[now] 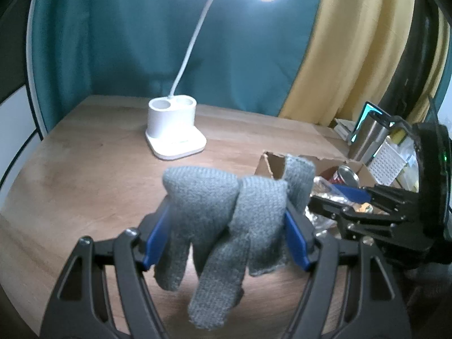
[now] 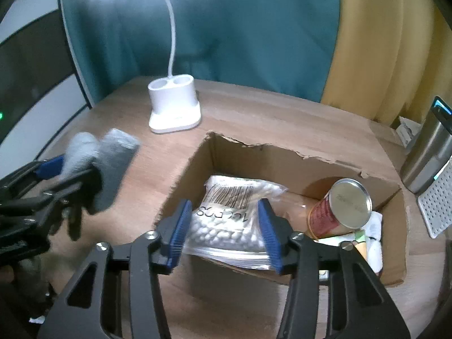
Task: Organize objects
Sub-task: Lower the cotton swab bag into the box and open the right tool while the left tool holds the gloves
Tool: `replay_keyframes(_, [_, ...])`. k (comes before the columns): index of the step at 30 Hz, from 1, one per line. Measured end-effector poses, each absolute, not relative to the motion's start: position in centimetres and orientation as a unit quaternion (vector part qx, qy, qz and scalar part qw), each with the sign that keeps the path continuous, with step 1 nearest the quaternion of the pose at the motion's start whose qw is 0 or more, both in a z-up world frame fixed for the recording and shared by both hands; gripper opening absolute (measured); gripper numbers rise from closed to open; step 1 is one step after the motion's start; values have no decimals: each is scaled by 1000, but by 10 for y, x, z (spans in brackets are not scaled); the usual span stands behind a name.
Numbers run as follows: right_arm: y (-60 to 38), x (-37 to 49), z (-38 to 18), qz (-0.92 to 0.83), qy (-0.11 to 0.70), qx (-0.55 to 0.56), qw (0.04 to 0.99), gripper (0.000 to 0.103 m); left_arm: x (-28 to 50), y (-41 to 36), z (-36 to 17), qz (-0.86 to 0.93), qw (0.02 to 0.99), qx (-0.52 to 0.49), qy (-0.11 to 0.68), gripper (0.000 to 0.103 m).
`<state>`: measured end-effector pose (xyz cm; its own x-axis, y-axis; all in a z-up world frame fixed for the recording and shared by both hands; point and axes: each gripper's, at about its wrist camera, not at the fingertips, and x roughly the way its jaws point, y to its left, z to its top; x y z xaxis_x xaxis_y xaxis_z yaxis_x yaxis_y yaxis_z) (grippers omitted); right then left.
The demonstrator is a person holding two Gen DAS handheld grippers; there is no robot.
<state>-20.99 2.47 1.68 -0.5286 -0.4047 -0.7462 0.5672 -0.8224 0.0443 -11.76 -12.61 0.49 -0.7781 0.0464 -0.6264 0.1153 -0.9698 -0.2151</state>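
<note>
My left gripper (image 1: 226, 234) is shut on a grey knitted glove (image 1: 223, 220) and holds it above the wooden table (image 1: 84, 175); its fingers hang down. The glove (image 2: 113, 166) also shows blurred at the left of the right wrist view. My right gripper (image 2: 223, 231) is open and empty, hovering over an open cardboard box (image 2: 197, 161). In the box lie a clear bag of cotton swabs (image 2: 228, 214) and a red can (image 2: 339, 209) on its side. The right gripper (image 1: 336, 197) shows in the left wrist view over the box (image 1: 271, 163).
A white desk lamp base (image 1: 172, 130) with two cups stands at the back of the table, its head lit above. A steel tumbler (image 2: 426, 155) and a white perforated basket (image 2: 435, 203) stand right of the box. Teal and yellow curtains hang behind.
</note>
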Motion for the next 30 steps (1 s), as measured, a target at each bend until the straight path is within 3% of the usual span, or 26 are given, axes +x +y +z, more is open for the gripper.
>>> replay_keyframes(17, [2,-238,0,-873,129,398,251,49,-130,-140,-3,-931,16,340,130,73])
replay_keyframes(25, [9,-226,0,-845,105,425,307,49,-133,-126,0,-933,11,339,124,73])
replay_keyframes(30, [36,-220,9,-858,92,410,295,49,-136,-107,2,-933,8,341,117,73])
